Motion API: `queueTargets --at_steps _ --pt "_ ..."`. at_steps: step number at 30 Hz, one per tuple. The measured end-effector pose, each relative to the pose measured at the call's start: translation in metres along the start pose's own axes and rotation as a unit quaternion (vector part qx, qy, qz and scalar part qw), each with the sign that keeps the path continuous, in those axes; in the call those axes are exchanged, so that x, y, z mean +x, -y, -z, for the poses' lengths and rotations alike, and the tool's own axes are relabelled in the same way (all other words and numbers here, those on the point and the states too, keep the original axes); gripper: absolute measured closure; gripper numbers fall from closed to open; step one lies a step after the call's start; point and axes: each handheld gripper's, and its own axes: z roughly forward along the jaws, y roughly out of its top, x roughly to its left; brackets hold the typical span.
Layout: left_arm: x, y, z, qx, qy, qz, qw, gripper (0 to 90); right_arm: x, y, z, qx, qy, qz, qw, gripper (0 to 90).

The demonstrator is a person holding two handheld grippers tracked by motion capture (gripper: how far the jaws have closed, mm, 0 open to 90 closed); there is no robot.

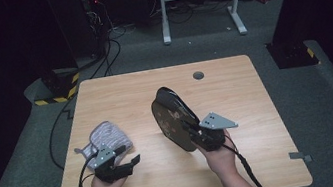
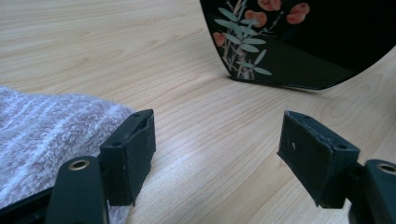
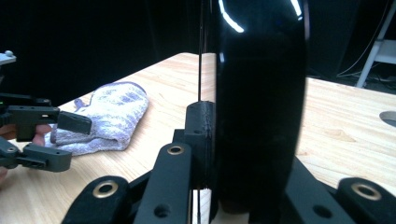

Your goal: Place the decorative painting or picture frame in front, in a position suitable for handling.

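Gripping is complete on one side only. Nearest the camera, at the lower centre-right of the high view, the right gripper [image 1: 192, 132] has its jaws clamped on the rim of the round black lacquered plate with a floral pattern [image 1: 171, 118], holding it on edge; in the right gripper view the glossy black plate [image 3: 259, 102] stands upright between the two pads, which press on it from both sides. The left gripper view shows the lower edge of the plate [image 2: 299, 56] at the upper right of the frame, apparently resting on or just above the light wooden table [image 1: 234, 88] (contact cannot be confirmed).

At the lower left of the high view, the left gripper [image 1: 134, 163] hovers with its jaws wide apart and nothing between them. In its own view the bare tabletop [image 2: 210, 140] shows between the pads, and the striped grey-and-white fleecy cloth [image 2: 42, 135] lies just beside the jaw at lower left. In the high view the cloth [image 1: 110, 135] sits bunched just beyond that gripper, apart from the plate.

Judgement: the plate is secured and presented; the cloth is not yet picked up. Remaining, by the look of the layout, are taking up the cloth and wiping the plate.
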Motion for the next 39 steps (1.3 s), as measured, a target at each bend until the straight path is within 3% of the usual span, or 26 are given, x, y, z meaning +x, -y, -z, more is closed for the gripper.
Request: queueTargets --at_steps 8,12,17,29,34,39 --pt "-0.001 0.000 -0.001 0.000 0.001 -0.002 1.0000 27.4 0.001 0.001 0.030 -0.015 0.019 0.004 0.9997 80.9" --pt "-0.002 -0.001 0.000 -0.003 0.002 -0.001 1.0000 27.4 -0.002 0.010 0.038 -0.020 0.029 -0.016 0.9992 80.9" --pt "-0.002 -0.001 -0.001 -0.002 0.002 -0.002 1.0000 27.4 -0.001 0.018 0.046 -0.029 0.036 -0.023 0.9987 80.8" --pt "-0.002 -0.001 -0.002 0.001 0.001 -0.003 1.0000 27.4 -0.009 0.032 0.041 -0.048 0.032 -0.046 0.9973 80.5" --pt "-0.002 -0.001 -0.001 0.001 0.001 -0.002 1.0000 27.4 -0.009 0.032 0.041 -0.048 0.032 -0.042 0.9975 79.5" --pt "-0.001 -0.002 0.000 0.000 0.001 0.000 1.0000 27.5 -0.012 0.034 0.038 -0.036 0.027 -0.047 0.9979 62.6"
